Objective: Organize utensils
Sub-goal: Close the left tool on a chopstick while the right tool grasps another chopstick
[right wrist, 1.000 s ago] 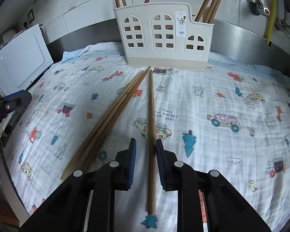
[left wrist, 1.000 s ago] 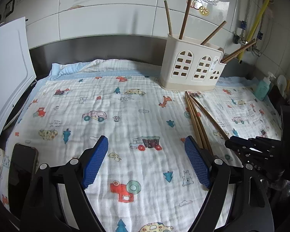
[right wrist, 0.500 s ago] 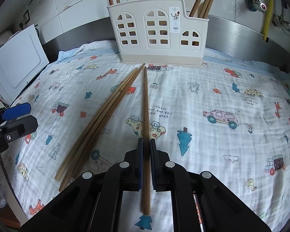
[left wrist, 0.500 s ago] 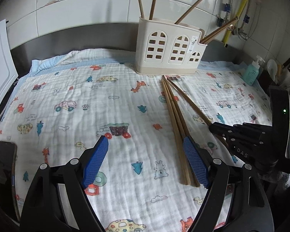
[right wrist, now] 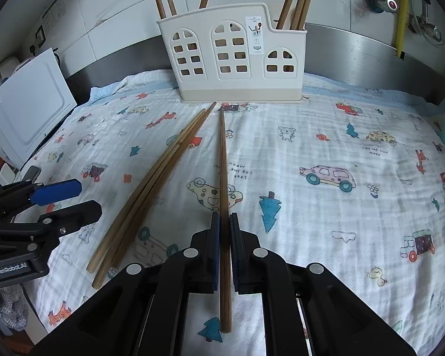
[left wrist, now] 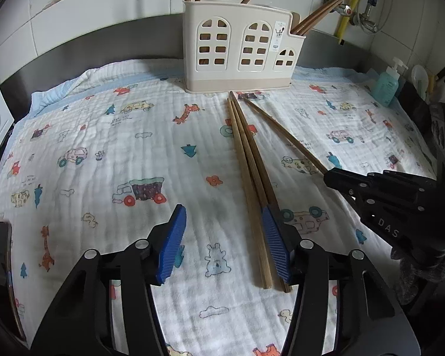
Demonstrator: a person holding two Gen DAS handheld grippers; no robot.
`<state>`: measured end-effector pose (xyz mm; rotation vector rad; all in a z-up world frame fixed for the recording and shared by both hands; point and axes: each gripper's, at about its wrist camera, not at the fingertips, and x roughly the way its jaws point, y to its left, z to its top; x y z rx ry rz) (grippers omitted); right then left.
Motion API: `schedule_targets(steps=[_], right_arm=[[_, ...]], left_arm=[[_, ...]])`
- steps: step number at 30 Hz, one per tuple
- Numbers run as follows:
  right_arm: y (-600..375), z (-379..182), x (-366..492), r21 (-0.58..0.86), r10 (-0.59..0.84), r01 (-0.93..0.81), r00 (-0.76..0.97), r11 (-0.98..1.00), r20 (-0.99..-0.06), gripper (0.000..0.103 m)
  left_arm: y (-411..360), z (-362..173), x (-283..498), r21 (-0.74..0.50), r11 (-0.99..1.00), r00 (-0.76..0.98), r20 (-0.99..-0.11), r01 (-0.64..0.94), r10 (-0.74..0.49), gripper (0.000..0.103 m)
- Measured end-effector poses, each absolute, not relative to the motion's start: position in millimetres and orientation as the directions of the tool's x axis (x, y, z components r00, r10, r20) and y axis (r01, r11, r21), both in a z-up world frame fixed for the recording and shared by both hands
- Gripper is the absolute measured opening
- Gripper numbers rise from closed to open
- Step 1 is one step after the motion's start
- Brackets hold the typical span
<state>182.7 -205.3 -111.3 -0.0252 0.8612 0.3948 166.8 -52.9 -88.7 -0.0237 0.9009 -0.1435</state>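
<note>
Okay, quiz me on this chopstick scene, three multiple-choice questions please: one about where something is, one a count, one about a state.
1. Where does the utensil holder stand?
A. at the far edge of the printed cloth, by the wall
B. on the white board
C. beside the soap bottle

2. How many chopsticks lie together in the bundle of chopsticks on the cloth, apart from the single chopstick?
A. one
B. three
C. six

3. What is the right gripper doing?
A. standing wide open over bare cloth
B. shut on the single chopstick
C. holding the holder

Answers: 1 A, its base sits on the cloth's far edge; 2 B, three ends show near the left gripper; 3 B, both blue pads press the stick.
</note>
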Motion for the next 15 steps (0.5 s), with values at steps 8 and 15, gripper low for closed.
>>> schedule_targets(steps=[8, 15], right_arm=[[-212, -110, 181, 0.159, 0.345, -0.345, 0.589, 0.925, -0.731, 0.006], [-214, -109, 179, 0.173, 0.359, -0.348, 0.593, 0.922, -0.721, 0.006]], left_arm=[[-64, -96, 175, -0.081, 0.989, 0.587, -0.798, 0.124, -0.138, 0.039], [-73, -101, 180, -0.068, 0.989, 0.568, -0.812, 0.134, -0.133, 0.029]])
